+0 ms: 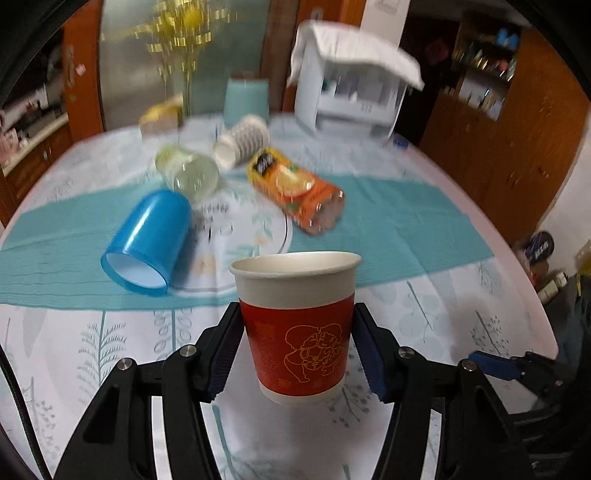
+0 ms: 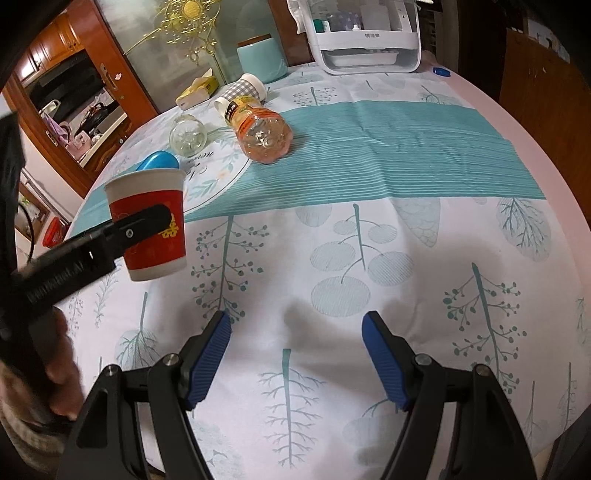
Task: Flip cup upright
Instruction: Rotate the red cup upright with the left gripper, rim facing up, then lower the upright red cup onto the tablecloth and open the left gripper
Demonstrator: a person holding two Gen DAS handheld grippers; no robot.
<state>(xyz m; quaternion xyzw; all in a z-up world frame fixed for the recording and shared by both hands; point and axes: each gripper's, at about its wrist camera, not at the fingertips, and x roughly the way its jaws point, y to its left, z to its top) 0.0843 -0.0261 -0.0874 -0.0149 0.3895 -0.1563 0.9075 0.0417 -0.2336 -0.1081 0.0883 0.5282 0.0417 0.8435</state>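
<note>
paper cup (image 1: 297, 325) feels light and crushable, so my left claw (image 1: 295, 345) pinches its red band gently, mouth up; right claw (image 2: 295, 360) hangs spread, unladen

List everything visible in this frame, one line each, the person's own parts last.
paper cup: 1, red and white, upright, off the table, held in the left tongs
plastic cup: 1, blue, on its side
glass jar: 1, clear, on its side
juice bottle: 1, orange, on its side
checked cup: 1, grey-white, on its side
canister: 1, teal, far edge
organiser box: 1, white, far edge
tablecloth: 1, white with teal band
left tongs: shut on the paper cup
right tongs: open, nothing between them
</note>
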